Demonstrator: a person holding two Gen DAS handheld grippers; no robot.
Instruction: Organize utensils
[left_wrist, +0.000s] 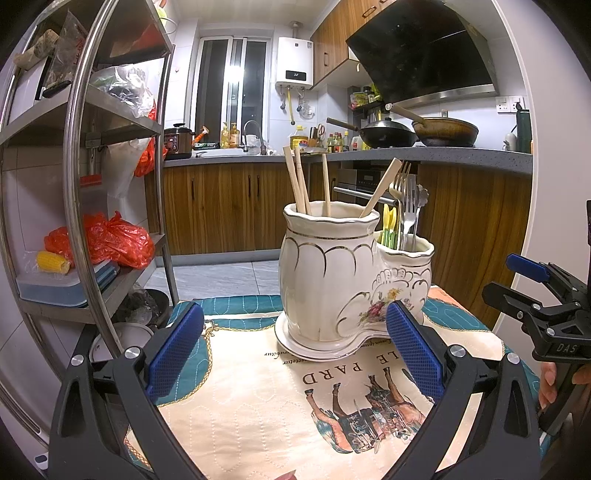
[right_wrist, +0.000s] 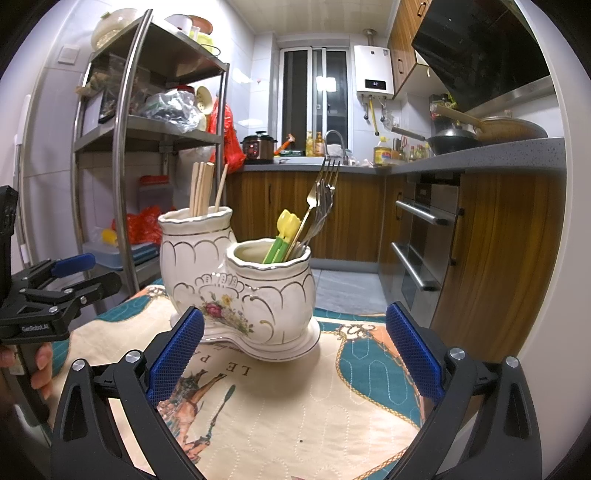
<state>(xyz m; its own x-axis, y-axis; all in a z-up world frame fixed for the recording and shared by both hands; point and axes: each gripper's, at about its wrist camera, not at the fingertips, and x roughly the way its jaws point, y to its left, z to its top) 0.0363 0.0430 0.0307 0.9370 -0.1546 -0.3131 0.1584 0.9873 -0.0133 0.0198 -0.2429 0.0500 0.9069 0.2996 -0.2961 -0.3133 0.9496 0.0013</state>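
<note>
A white ceramic two-cup utensil holder (left_wrist: 332, 280) stands on a horse-print cloth (left_wrist: 258, 398); it also shows in the right wrist view (right_wrist: 236, 291). Its tall cup holds wooden chopsticks (left_wrist: 301, 181) (right_wrist: 201, 188). Its low cup holds metal forks (left_wrist: 404, 199) (right_wrist: 323, 192) and yellow-green plastic picks (left_wrist: 389, 225) (right_wrist: 282, 236). My left gripper (left_wrist: 295, 354) is open and empty, just in front of the holder. My right gripper (right_wrist: 295, 354) is open and empty, in front of the low cup. Each gripper shows at the edge of the other's view: the right (left_wrist: 535, 291) and the left (right_wrist: 55, 284).
A steel shelf rack (left_wrist: 85, 177) (right_wrist: 125, 147) with bags and boxes stands to the left of the table. Wooden kitchen cabinets (left_wrist: 229, 210), a built-in oven (right_wrist: 421, 236) and a counter with woks (left_wrist: 413, 133) lie behind.
</note>
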